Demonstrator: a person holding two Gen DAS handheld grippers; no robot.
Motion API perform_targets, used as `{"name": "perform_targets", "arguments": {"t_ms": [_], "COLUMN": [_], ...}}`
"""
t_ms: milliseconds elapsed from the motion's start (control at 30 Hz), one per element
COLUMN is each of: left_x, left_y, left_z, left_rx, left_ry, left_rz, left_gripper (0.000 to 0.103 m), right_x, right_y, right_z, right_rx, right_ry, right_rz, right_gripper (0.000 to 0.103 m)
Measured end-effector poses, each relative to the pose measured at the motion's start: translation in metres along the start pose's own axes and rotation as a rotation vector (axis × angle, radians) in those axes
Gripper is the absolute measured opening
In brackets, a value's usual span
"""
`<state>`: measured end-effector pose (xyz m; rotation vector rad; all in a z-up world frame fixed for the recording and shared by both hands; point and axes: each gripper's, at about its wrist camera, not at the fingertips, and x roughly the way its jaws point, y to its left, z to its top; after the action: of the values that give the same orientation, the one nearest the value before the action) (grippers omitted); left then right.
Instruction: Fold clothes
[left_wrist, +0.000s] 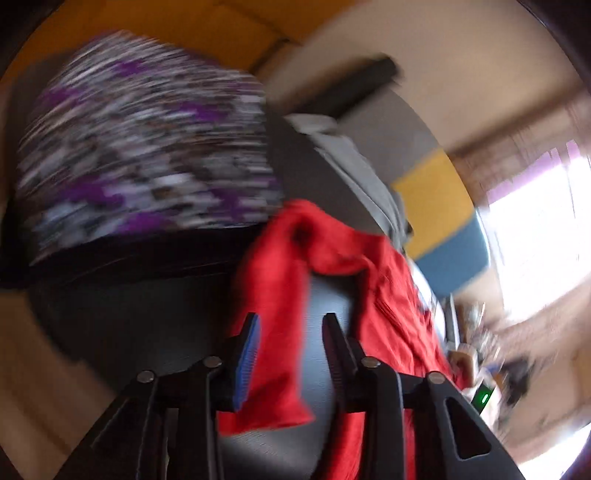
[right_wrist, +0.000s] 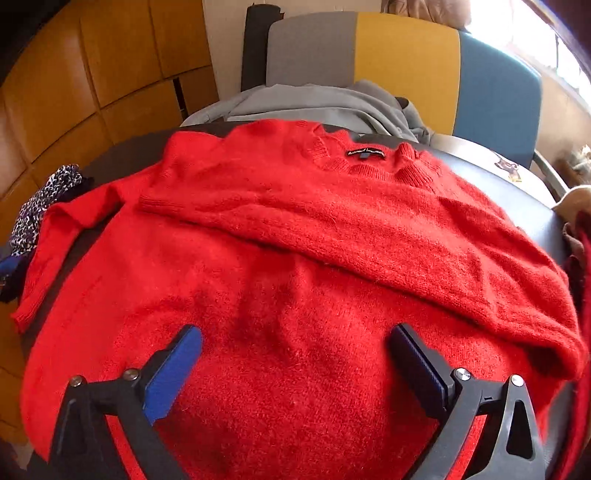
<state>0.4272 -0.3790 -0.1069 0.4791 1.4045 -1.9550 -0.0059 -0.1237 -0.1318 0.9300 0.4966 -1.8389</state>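
Right-wrist view runs, from the left, past a wall of mustard-yellow padded panels (right_wrist: 92, 70) down to a crumpled purple, black and white patterned garment (right_wrist: 40, 206) at the left edge of the dark, smooth tabletop (right_wrist: 491, 166). Spread flat across most of that surface lies the fluffy red knitted sweater (right_wrist: 295, 266), neck label away from the camera, one sleeve folded across its chest and the other trailing off to the left. Over its lower body hovers the right gripper (right_wrist: 295, 369), blue-padded jaws spread wide with nothing between them. Behind the collar sits a heap of grey cloth (right_wrist: 317, 103), then a chair back in grey, yellow and blue blocks (right_wrist: 406, 66), with a bright window at the far right.

Left-wrist view is heavily blurred. From the left it shows the patterned garment (left_wrist: 147, 147), then the left gripper (left_wrist: 291, 354) with jaws parted, the red sleeve (left_wrist: 273, 295) hanging loosely just at its left pad; whether it touches the pad I cannot tell. Beyond glares the window (left_wrist: 535, 229).
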Motion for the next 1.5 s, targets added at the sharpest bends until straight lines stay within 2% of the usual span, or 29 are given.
{"name": "perform_targets", "arguments": {"t_ms": [33, 100, 333, 400, 467, 533, 567, 600, 667, 767, 967, 1100, 1133, 1267, 1300, 1500], "left_x": [0.000, 0.005, 0.044, 0.049, 0.051, 0.052, 0.053, 0.053, 0.049, 0.034, 0.017, 0.026, 0.029, 0.027, 0.026, 0.023], "left_y": [0.011, 0.020, -0.008, -0.013, -0.013, -0.010, -0.009, -0.007, -0.003, -0.032, -0.138, -0.215, -0.225, -0.192, -0.184, -0.134], "left_z": [0.000, -0.001, -0.010, -0.012, -0.011, -0.009, -0.009, -0.007, 0.003, 0.022, 0.075, 0.091, 0.088, 0.067, 0.062, 0.029], "left_rx": [-0.046, -0.072, 0.098, 0.134, 0.122, 0.088, 0.071, 0.047, -0.003, 0.082, 0.356, 0.538, 0.571, 0.554, 0.549, 0.522], "left_ry": [0.005, 0.023, 0.096, 0.082, 0.070, 0.065, 0.063, 0.058, 0.029, -0.074, -0.312, -0.364, -0.358, -0.258, -0.233, -0.083], "left_rz": [0.010, 0.009, 0.046, 0.060, 0.072, 0.084, 0.090, 0.094, 0.096, 0.135, 0.254, 0.231, 0.223, 0.198, 0.192, 0.154], "left_gripper": [0.039, 0.040, 0.042, 0.042, 0.041, 0.029, 0.014, 0.009, 0.008, 0.008, 0.007, 0.007, 0.007, 0.011, 0.017, 0.028], "right_x": [0.001, 0.003, 0.001, 0.001, 0.002, 0.002, 0.002, 0.002, 0.002, 0.002, 0.000, -0.002, -0.002, -0.003, -0.004, -0.004], "right_y": [0.000, -0.002, 0.002, 0.002, 0.002, 0.003, 0.004, 0.004, 0.004, 0.003, -0.001, -0.005, -0.006, -0.010, -0.011, -0.016], "right_z": [0.000, 0.002, 0.002, 0.002, 0.003, 0.003, 0.003, 0.003, 0.003, 0.003, 0.002, 0.002, 0.002, 0.002, 0.002, 0.002], "right_rx": [0.000, -0.002, -0.004, -0.005, -0.006, -0.008, -0.009, -0.009, -0.009, -0.008, 0.011, 0.029, 0.035, 0.061, 0.068, 0.095], "right_ry": [0.000, 0.000, -0.003, -0.003, -0.002, -0.002, -0.002, -0.002, -0.003, -0.005, -0.019, -0.031, -0.034, -0.048, -0.052, -0.066], "right_rz": [0.001, 0.000, -0.005, -0.006, -0.008, -0.012, -0.013, -0.014, -0.013, -0.011, 0.013, 0.039, 0.046, 0.076, 0.084, 0.115], "right_gripper": [0.103, 0.103, 0.103, 0.103, 0.103, 0.103, 0.103, 0.103, 0.103, 0.103, 0.103, 0.103, 0.103, 0.103, 0.103, 0.103]}}
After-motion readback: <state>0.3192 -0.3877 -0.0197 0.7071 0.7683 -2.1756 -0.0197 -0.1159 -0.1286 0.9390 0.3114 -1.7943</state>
